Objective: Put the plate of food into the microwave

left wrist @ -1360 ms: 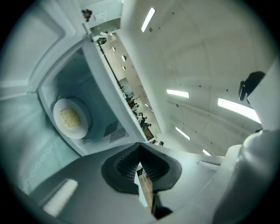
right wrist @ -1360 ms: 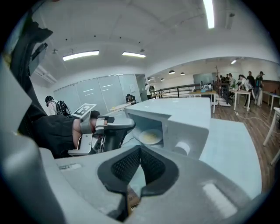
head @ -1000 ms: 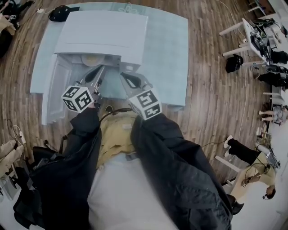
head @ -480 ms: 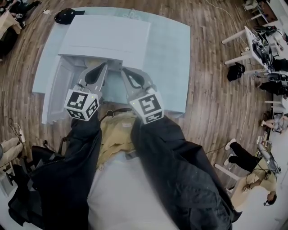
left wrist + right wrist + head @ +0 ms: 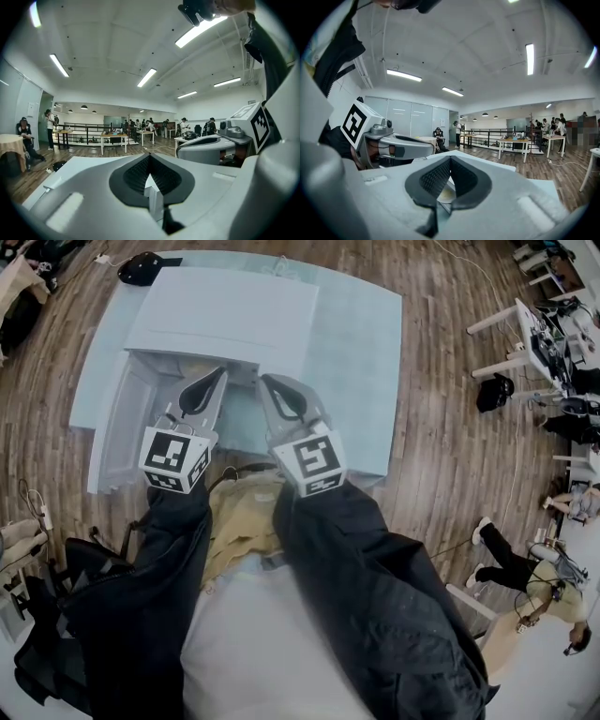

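Right now I hold both tools side by side in front of the microwave (image 5: pixel 225 310), which stands open on the pale blue table (image 5: pixel 361 381). Its door (image 5: pixel 117 432) hangs swung out to the left in the head view.

The left tool (image 5: pixel 217 374) points at the left half of the opening. In its own view the ribbed pads meet at the tips, with nothing caught between them. The right tool (image 5: pixel 268 381) points at the right half, just beside the left one but apart from it. Its pads are likewise together at the tips and grip nothing.

Through the small gap beneath those closed tips, the right gripper view shows me the plate of food (image 5: pixel 445 194). It is a pale round plate with something yellowish on it, lying low beyond the tool, under the front edge of the microwave's top. Neither tool touches it. From the head view I cannot see the plate, since the microwave's top and the tools cover the cavity. Wooden floor (image 5: pixel 441 456) runs around the table.
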`<state>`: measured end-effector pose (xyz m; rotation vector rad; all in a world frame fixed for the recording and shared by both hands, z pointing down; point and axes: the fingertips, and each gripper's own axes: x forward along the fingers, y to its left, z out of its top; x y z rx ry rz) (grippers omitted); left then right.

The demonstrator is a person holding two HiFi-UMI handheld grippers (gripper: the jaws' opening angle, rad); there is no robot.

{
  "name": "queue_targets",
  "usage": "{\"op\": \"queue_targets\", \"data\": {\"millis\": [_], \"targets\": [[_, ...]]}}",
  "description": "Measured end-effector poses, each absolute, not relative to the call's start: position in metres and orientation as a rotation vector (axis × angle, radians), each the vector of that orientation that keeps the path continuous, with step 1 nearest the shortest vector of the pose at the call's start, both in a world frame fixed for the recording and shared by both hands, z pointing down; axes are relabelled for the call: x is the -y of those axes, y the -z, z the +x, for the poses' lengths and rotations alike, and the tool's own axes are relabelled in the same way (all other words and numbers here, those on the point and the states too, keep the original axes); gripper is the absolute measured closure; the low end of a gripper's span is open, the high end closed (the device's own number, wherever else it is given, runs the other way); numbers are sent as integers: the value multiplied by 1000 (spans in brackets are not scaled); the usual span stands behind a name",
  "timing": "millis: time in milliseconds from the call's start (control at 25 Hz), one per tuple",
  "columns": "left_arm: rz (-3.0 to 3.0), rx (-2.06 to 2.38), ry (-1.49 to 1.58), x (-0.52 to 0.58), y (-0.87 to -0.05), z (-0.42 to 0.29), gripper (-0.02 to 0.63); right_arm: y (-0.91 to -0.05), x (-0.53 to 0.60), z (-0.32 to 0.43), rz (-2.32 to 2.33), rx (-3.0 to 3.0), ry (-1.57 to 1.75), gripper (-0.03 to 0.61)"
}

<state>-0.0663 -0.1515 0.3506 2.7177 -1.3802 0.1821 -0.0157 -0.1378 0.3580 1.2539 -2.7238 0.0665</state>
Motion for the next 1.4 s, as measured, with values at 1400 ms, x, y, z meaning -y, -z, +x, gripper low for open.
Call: {"op": "queue_targets", "data": {"millis": [1400], "targets": [[2691,1384,-265,151,-375,-64,612,-372,137,-4,1330,2662,-108,586]]}}
